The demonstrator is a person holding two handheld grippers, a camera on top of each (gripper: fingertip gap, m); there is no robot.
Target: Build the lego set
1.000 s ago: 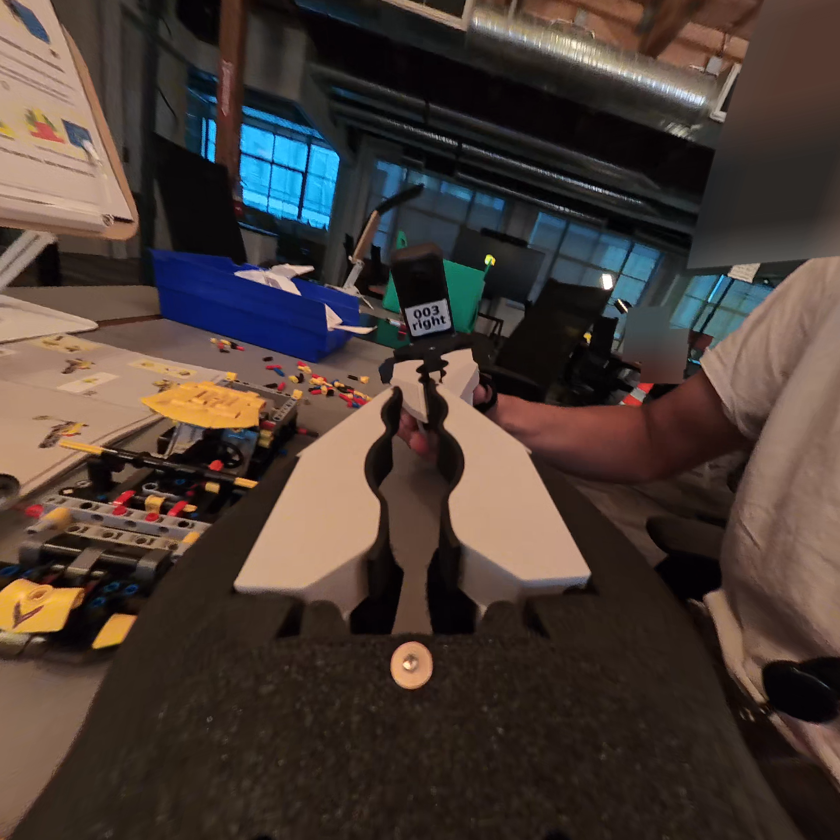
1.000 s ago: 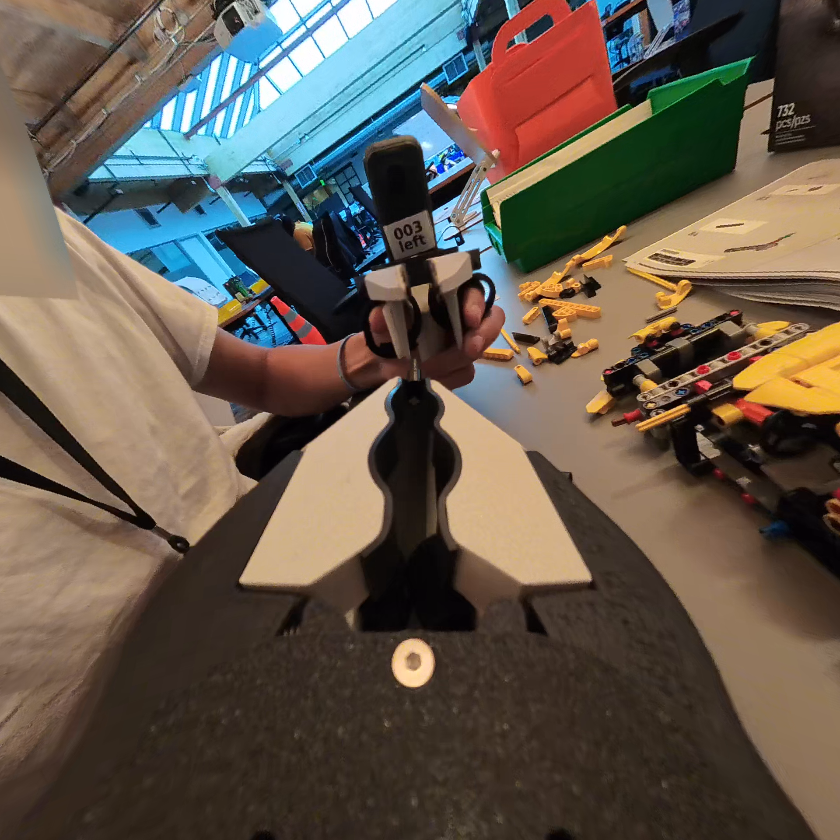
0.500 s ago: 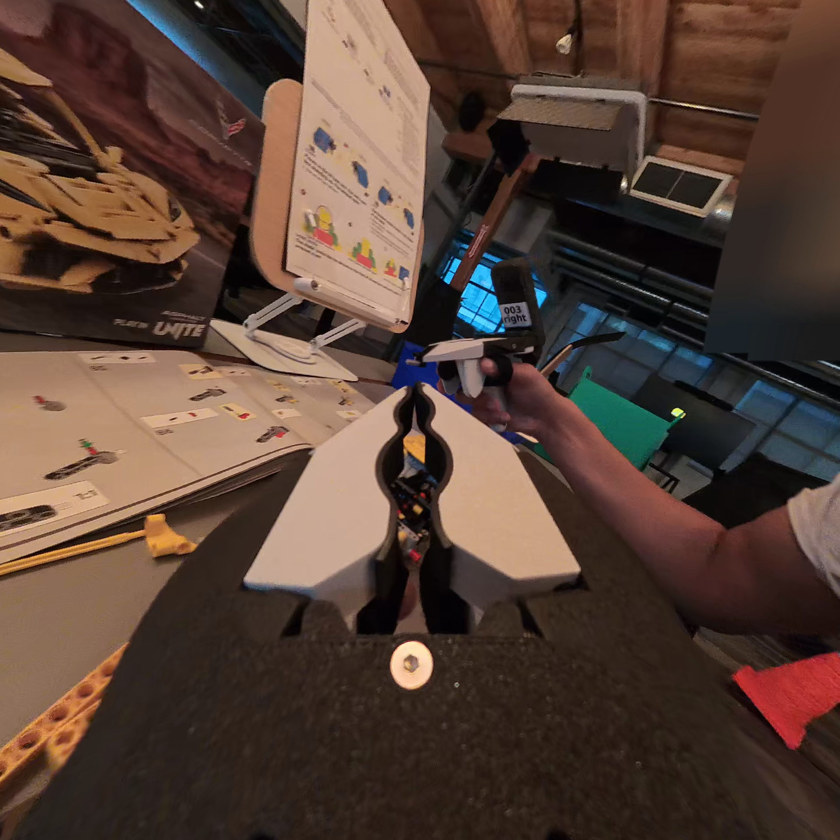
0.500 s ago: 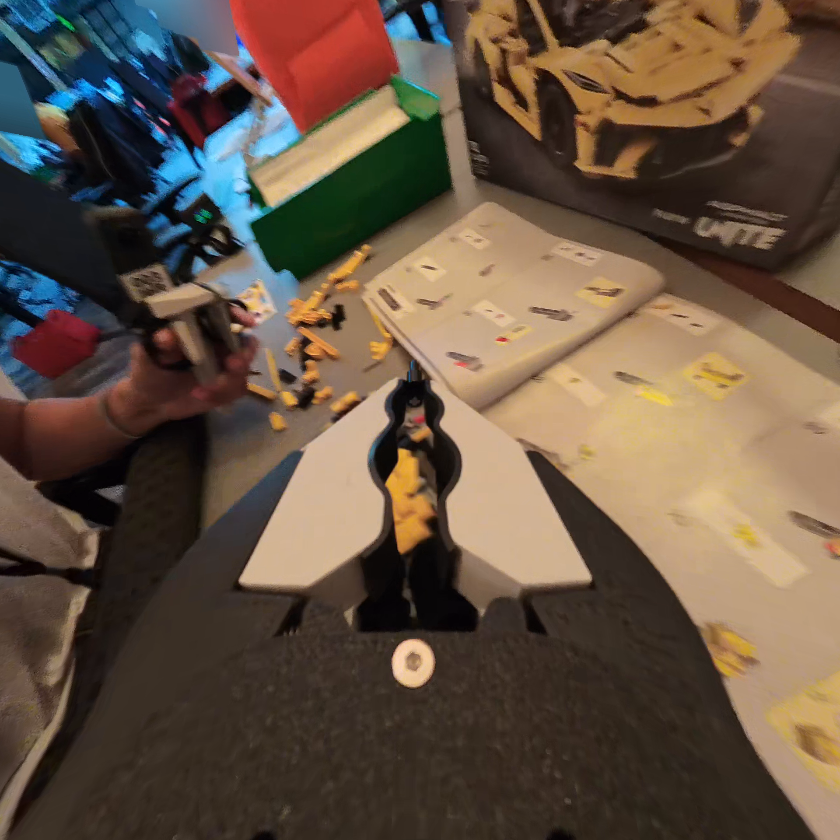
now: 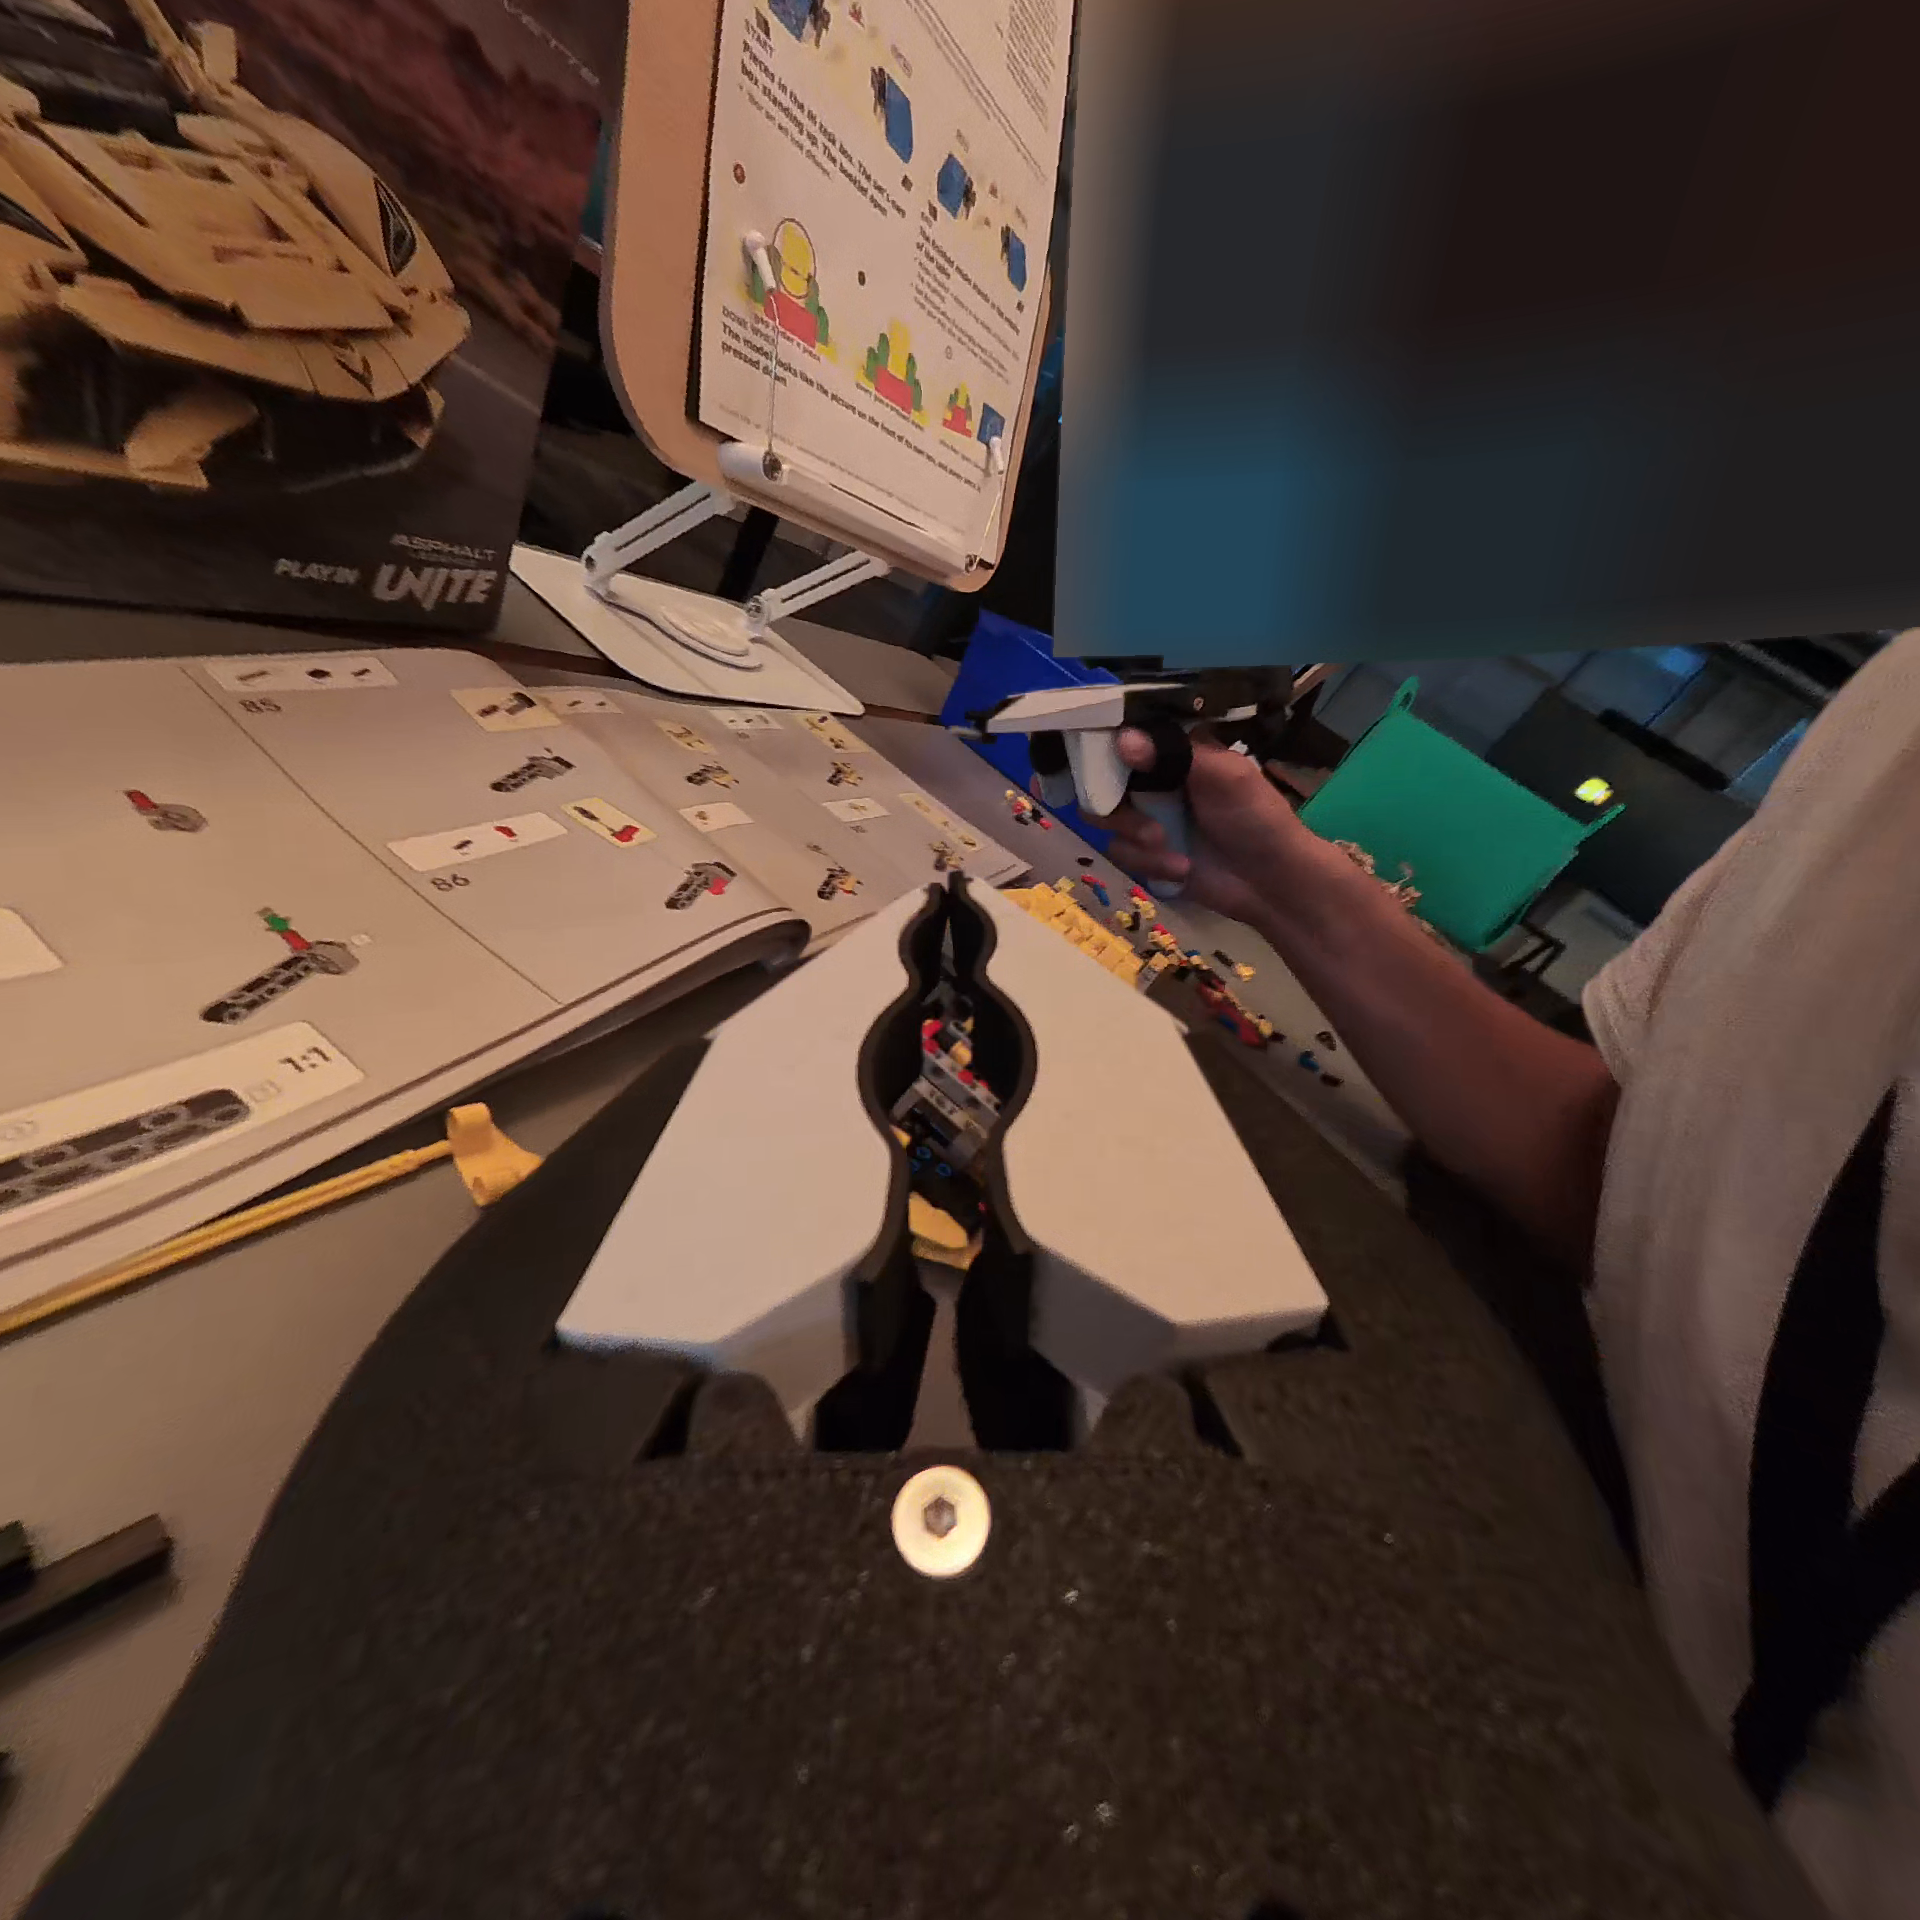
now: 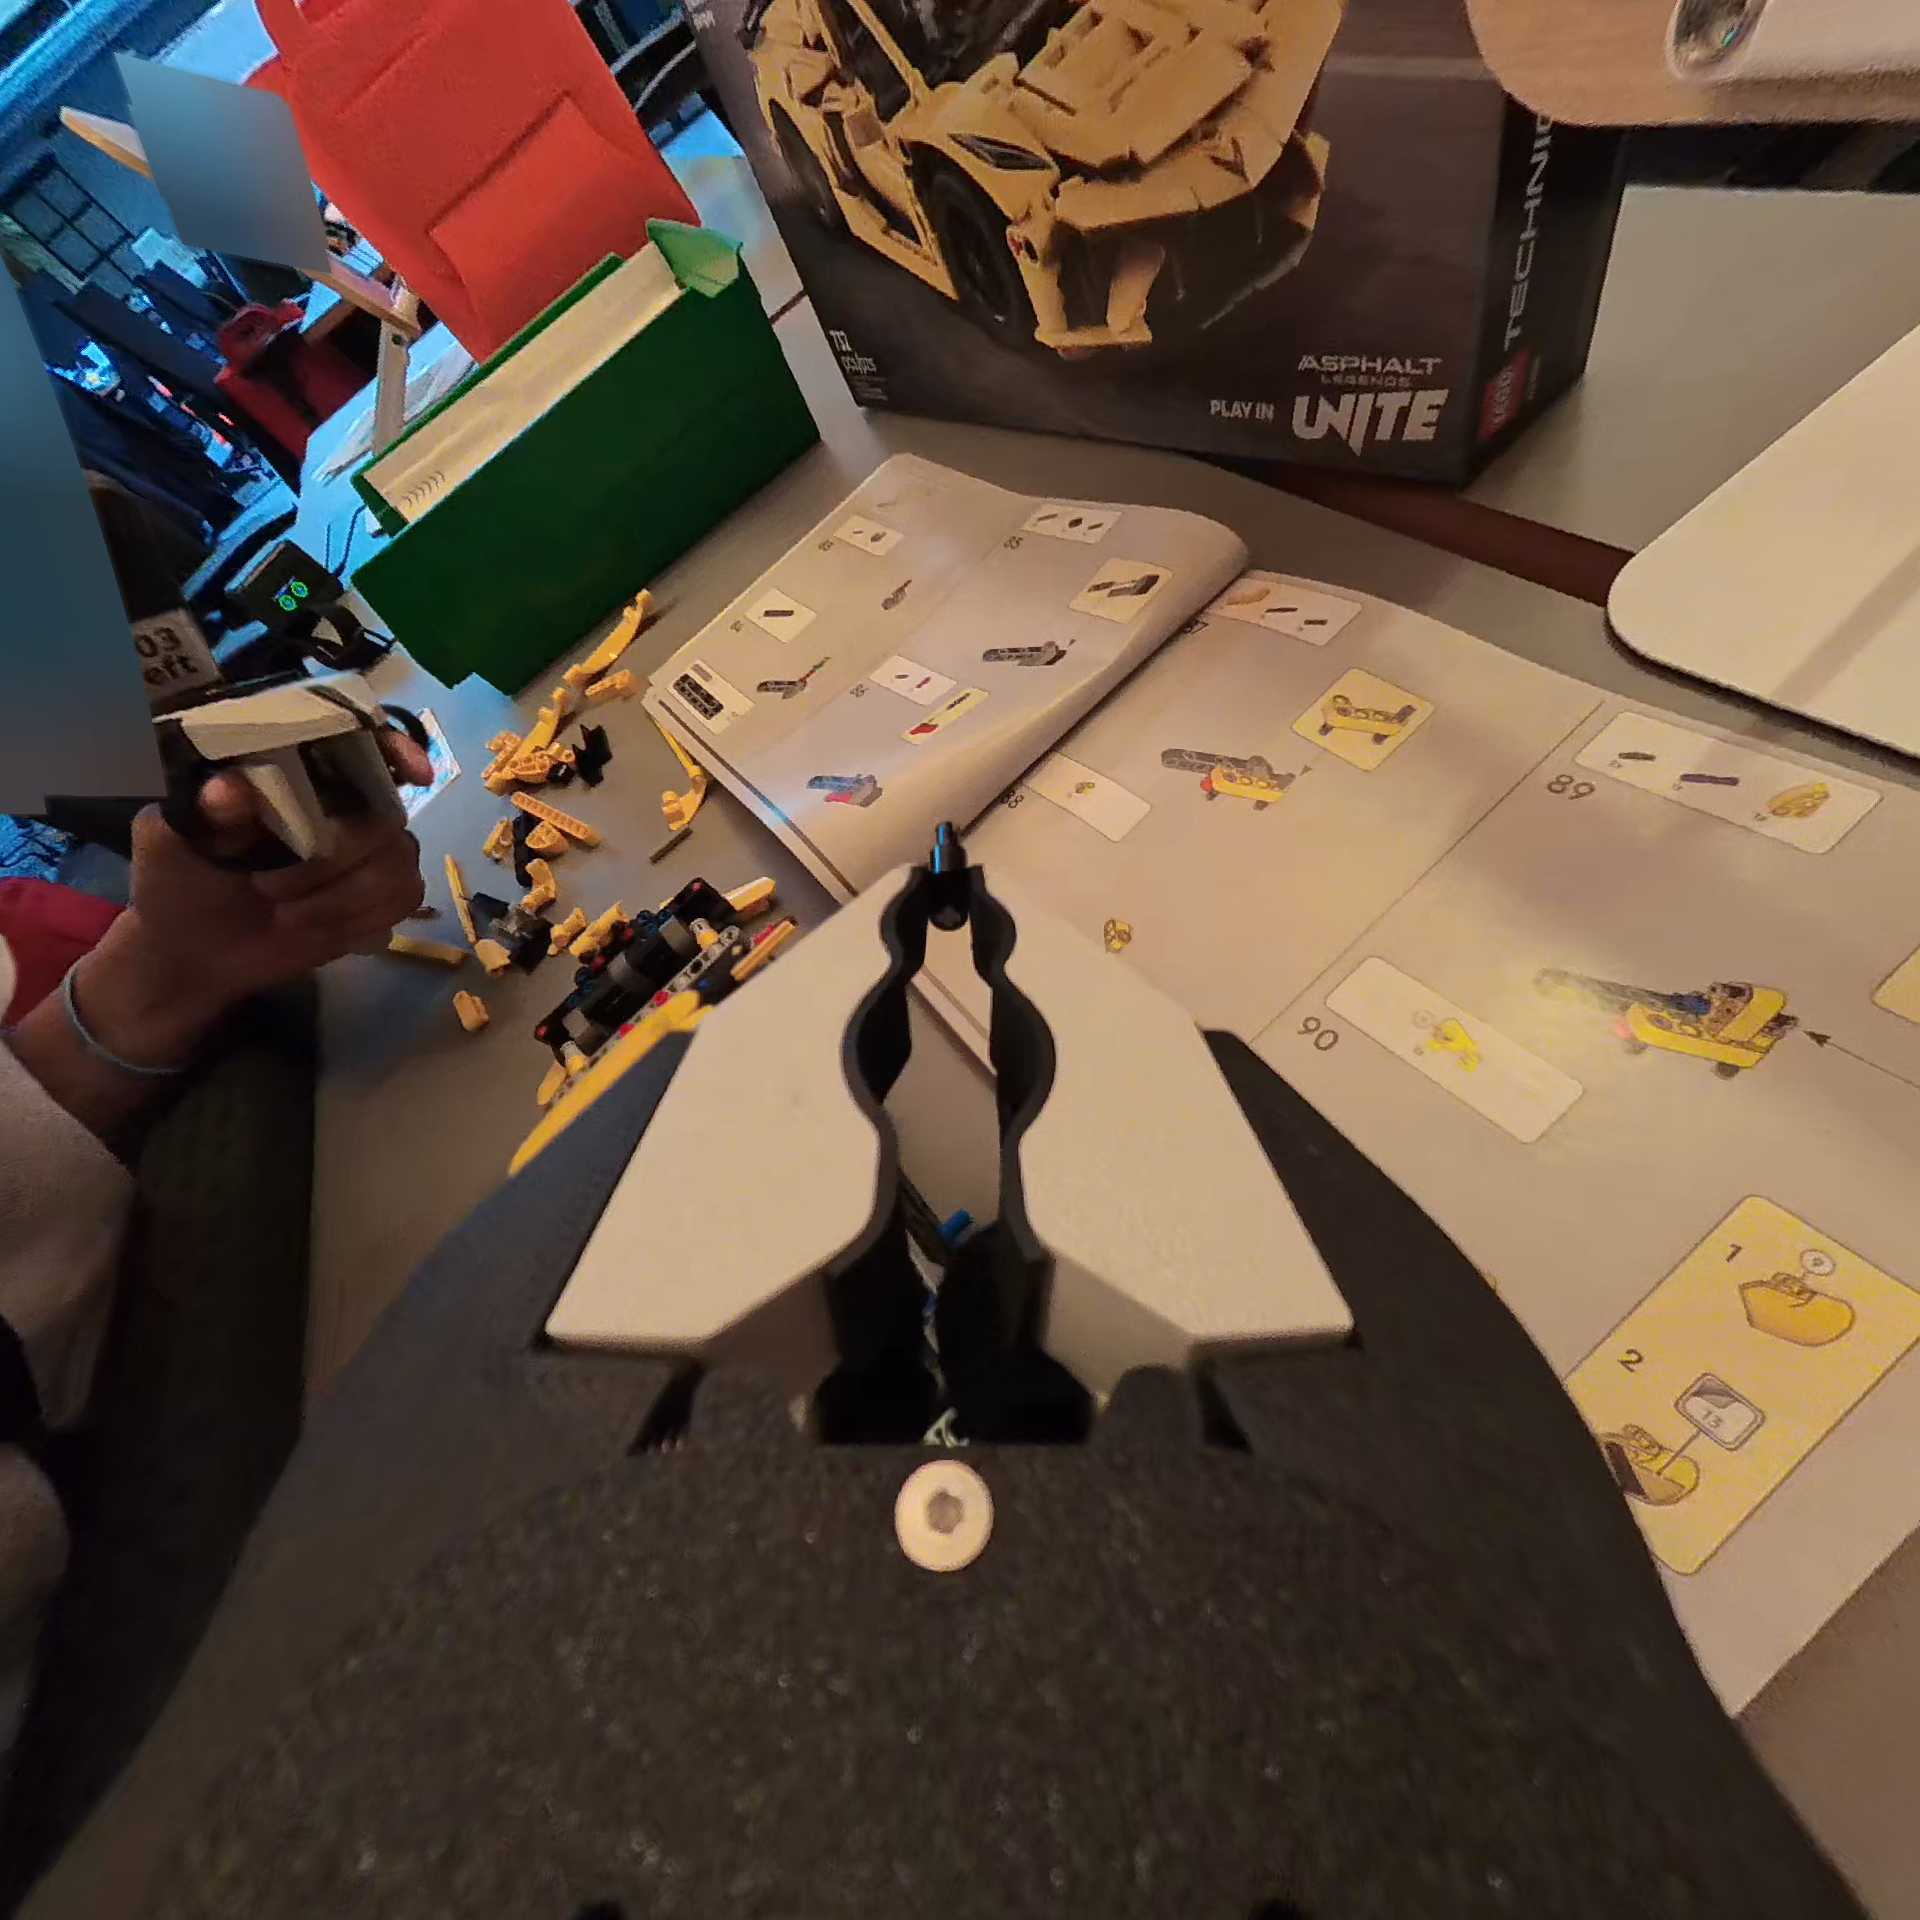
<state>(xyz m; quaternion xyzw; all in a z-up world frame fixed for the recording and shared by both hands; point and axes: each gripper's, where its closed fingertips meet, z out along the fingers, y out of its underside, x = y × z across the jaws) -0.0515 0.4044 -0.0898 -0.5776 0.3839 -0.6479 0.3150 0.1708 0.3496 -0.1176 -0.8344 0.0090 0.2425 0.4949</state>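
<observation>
- Right hand-held gripper (image 6: 943, 883) has its tips pinched on a small dark pin (image 6: 943, 844) that stands out past them, pointing away over the open instruction booklet (image 6: 1351, 883).
- Left hand-held gripper (image 5: 951, 904) is closed at the tips, empty as far as I can see.
- Partly built lego model (image 6: 644, 966) lies on the surface down-left of the right gripper — its long axis running toward the loose yellow pieces (image 6: 551, 748); the left one looks nearer.
- Green bin (image 6: 582, 499) holds stacked white sheets.
</observation>
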